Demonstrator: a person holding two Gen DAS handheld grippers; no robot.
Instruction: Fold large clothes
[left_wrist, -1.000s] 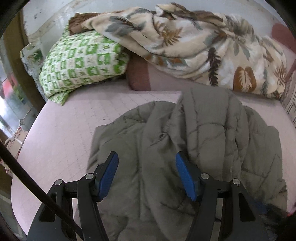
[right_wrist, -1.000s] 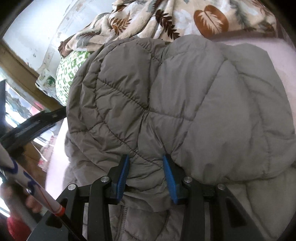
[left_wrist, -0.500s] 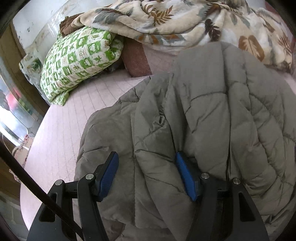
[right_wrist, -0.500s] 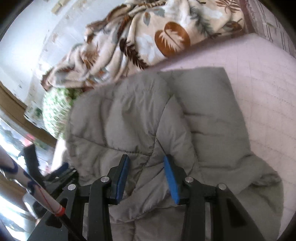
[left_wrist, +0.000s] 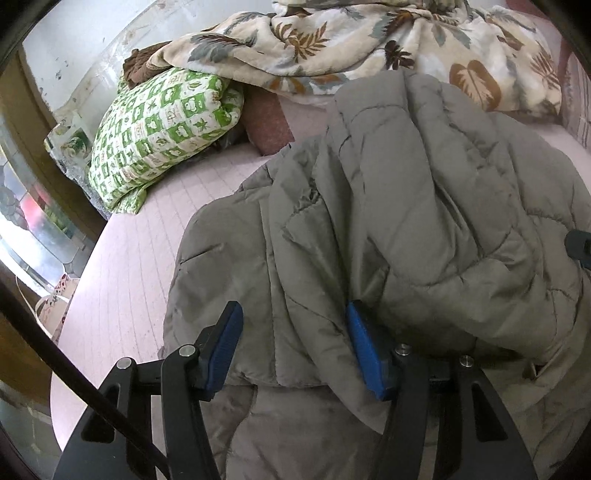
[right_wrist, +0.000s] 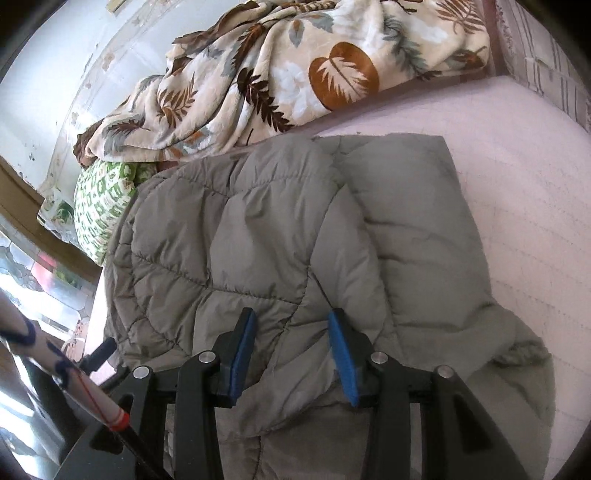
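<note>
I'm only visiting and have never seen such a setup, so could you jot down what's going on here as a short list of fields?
place: a bed with a pink sheet
garment: grey quilted jacket, partly folded, lying on the sheet
left gripper: jaws apart and just closing, jacket fabric bunched between them
right gripper: jaws apart over the jacket, a fold between them, grip unclear
behind the jacket: leaf-print blanket, rumpled
beside the blanket: green and white pillow
</note>
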